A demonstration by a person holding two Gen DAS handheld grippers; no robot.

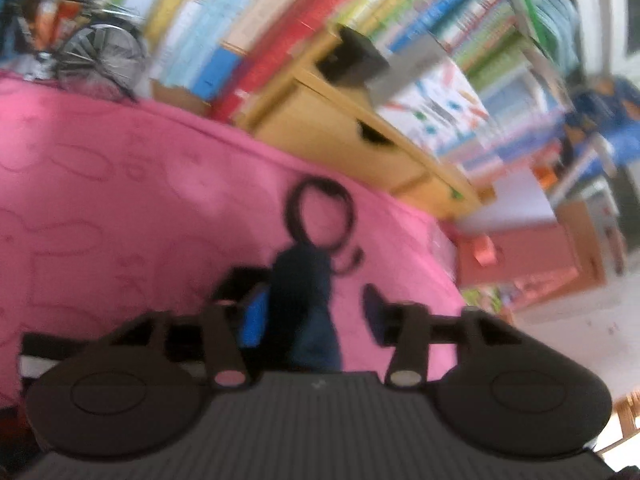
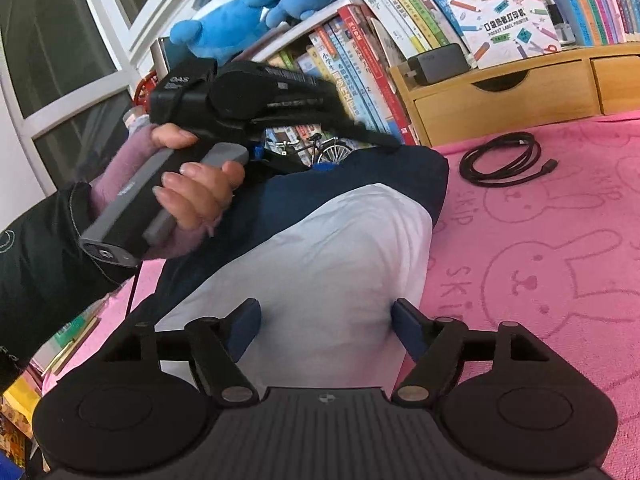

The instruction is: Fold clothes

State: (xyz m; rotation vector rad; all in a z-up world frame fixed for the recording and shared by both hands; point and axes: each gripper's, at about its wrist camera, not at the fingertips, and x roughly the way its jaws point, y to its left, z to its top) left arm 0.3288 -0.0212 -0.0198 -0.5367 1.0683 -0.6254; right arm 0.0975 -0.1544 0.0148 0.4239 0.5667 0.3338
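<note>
- Right tongs point(image 2: 326, 330) stand wide open over the near end of the shirt point(image 2: 320, 264), a pad on either side, pressing on nothing.
- Left tongs point(image 1: 316, 316), about half open, hang at the shirt's far, navy end; a dark fold point(image 1: 304, 300) sits between the pads, but blur hides whether they pinch it.
- The white-and-navy shirt lies on the pink towel point(image 2: 540, 264) covering the counter, its long axis running straight away from the right tongs toward the back edge.
- The coming fold likely turns on that axis: the right tongs are nearer the white end, the left hand point(image 2: 200, 196) nearer the navy end.
- A coiled black cable point(image 2: 500, 160) lies just beside the shirt's far right corner, near the wooden drawers point(image 2: 500, 100) along the back edge.
- Only the right view shows the shirt's full length and the left hand; the left view, badly blurred, shows the navy end against the cable point(image 1: 320, 212).
</note>
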